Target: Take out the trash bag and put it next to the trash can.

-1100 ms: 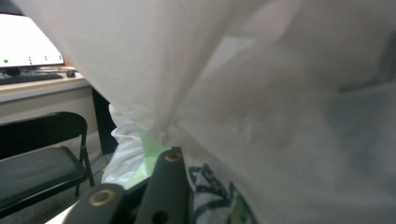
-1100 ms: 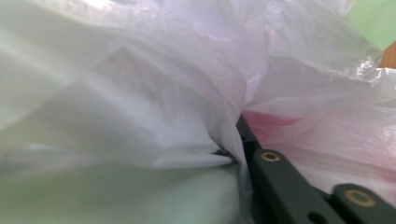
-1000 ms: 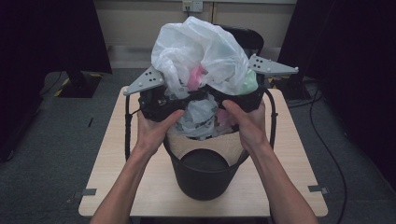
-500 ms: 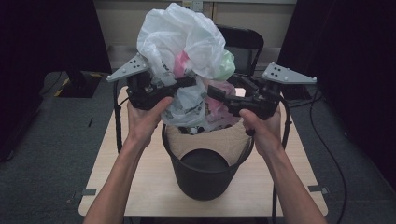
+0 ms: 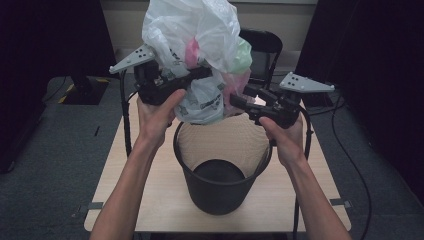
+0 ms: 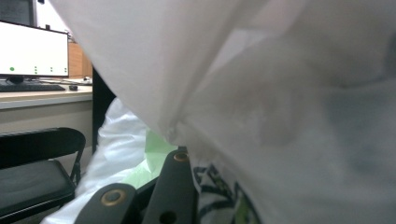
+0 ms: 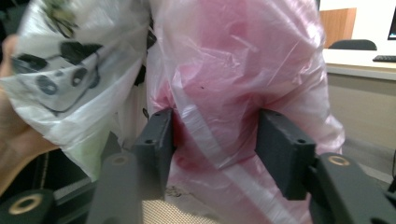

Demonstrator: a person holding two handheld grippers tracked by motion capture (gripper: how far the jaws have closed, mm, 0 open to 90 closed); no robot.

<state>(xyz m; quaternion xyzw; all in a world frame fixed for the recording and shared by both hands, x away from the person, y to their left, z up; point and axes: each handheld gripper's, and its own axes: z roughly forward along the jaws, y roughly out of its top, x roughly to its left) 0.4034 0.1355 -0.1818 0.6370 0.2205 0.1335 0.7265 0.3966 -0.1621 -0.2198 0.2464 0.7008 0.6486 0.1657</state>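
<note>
Plastic bundle: a crumpled wad of thin bags [image 5: 192, 55] — white, pink, pale green, one with a black print — is held in the air above the black mesh bin [image 5: 222, 172], clear of its rim.
Bin: it stands on the wooden tabletop [image 5: 320, 192] near the person's edge; its inside looks empty in the high view.
Left gripper [image 5: 200, 74]: it reaches into the wad from the person's left. In the left gripper view white film hides the tips, so I cannot tell whether these fingers are clenched on plastic or slack.
Right gripper [image 7: 212, 144]: its fingers [image 7: 156, 140] stand apart with pink film bulging between them and touching both pads — they cradle the bag more than pinch it.
Step in hand: judging from the pose, the wad is being lifted out of the bin or carried over it.
Doing it well: close the right fingers firmly on a gathered fold, not on a single loose layer, since thin film slips and stretches.
Balance: keep both grippers level with each other so the bundle does not sag and shed a bag.
Risk: the lower printed bag [image 5: 202, 102] hangs just above the rim; a trailing flap could snag the mesh and tip the light bin.
</note>
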